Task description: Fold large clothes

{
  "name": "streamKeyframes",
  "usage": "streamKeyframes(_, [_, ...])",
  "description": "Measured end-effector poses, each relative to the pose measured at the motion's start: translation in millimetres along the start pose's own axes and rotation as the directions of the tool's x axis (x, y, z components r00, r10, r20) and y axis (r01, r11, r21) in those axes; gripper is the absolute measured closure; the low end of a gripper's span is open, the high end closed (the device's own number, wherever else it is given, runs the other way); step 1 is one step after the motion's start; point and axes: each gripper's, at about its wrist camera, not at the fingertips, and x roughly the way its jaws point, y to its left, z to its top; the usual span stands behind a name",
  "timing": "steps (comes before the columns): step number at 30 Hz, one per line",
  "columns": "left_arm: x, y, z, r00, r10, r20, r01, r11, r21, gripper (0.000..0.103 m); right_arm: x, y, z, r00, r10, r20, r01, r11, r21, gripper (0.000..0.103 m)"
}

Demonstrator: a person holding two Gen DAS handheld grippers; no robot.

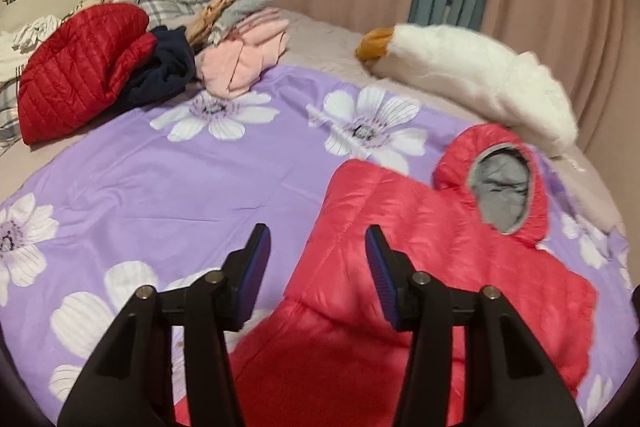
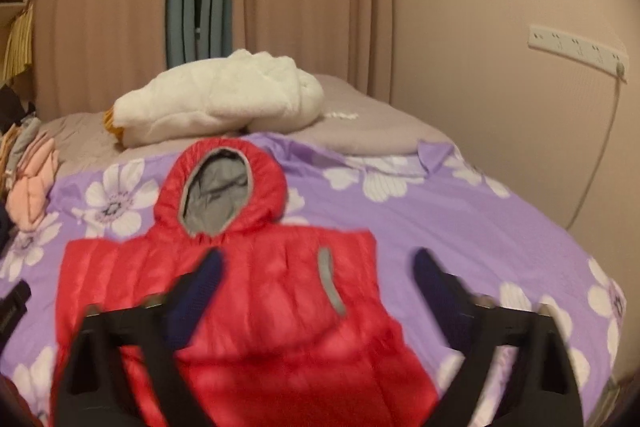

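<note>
A red hooded puffer jacket [image 1: 400, 247] with a grey lining lies flat on the purple flowered sheet [image 1: 160, 187], hood pointing away. It also shows in the right wrist view [image 2: 260, 307]. My left gripper [image 1: 318, 247] is open and empty, hovering over the jacket's left edge. My right gripper [image 2: 316, 263] is open and empty above the jacket's right side; its view is blurred. The tip of the left gripper shows at the left edge of the right wrist view [image 2: 14, 301].
A white goose plush [image 1: 480, 75] lies behind the hood on the beige bedding. A folded dark red quilted jacket [image 1: 80, 67], a navy garment [image 1: 164, 67] and pink clothes [image 1: 240, 63] sit at the far left. Curtains [image 2: 300, 7] and a wall with a power strip [image 2: 576, 53] stand behind.
</note>
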Motion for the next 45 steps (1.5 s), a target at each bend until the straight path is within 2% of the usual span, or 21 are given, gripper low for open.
streamKeyframes(1, [12,1,-4,1.000,0.023,-0.021,-0.023,1.000,-0.010,0.065,14,5,1,1.000,0.006,-0.030,-0.006,1.000,-0.012,0.043])
streamKeyframes(2, [21,3,-7,0.999,0.025,-0.040,-0.026,0.999,-0.027,0.067,22,8,0,0.999,0.015,-0.050,-0.016,1.000,-0.015,0.061])
streamKeyframes(3, [34,8,-14,0.998,0.005,-0.066,-0.008,0.998,-0.055,0.067,34,9,-3,0.997,0.028,-0.075,-0.028,1.000,-0.009,0.067])
streamKeyframes(5, [58,13,-29,0.993,-0.001,-0.118,-0.006,0.998,-0.063,0.066,62,10,-17,0.989,0.013,-0.144,-0.011,1.000,0.009,0.067])
streamKeyframes(6, [70,15,-37,0.990,0.008,-0.141,-0.014,0.999,-0.045,0.065,79,9,-29,0.978,-0.029,-0.207,0.031,0.999,0.008,0.067])
streamKeyframes(8, [79,21,-45,0.987,-0.042,-0.153,0.031,0.997,-0.074,0.063,98,6,-50,0.962,-0.028,-0.271,0.037,0.999,0.028,0.067])
streamKeyframes(11, [82,27,-46,0.985,-0.077,-0.155,0.061,0.993,-0.105,0.061,101,3,-71,0.969,-0.011,-0.247,0.022,0.999,0.042,0.067])
streamKeyframes(19, [81,20,-48,0.987,-0.056,-0.150,0.044,0.996,-0.083,0.059,105,9,-72,0.964,-0.057,-0.261,0.061,0.998,0.005,0.068])
streamKeyframes(26, [84,20,-48,0.987,-0.052,-0.151,0.040,0.996,-0.084,0.057,109,8,-70,0.963,-0.059,-0.263,0.062,0.998,0.000,0.067])
streamKeyframes(30, [83,17,-48,0.988,-0.027,-0.150,0.017,0.998,-0.066,0.055,108,8,-70,0.964,-0.056,-0.261,0.059,0.998,0.003,0.067])
streamKeyframes(36, [85,11,-49,0.987,0.051,-0.152,-0.054,0.998,-0.020,0.045,109,7,-70,0.964,-0.053,-0.262,0.057,0.998,0.007,0.066])
streamKeyframes(45, [86,16,-49,0.987,0.040,-0.154,-0.047,0.998,-0.036,0.044,109,7,-71,0.963,-0.055,-0.263,0.058,0.998,0.007,0.065])
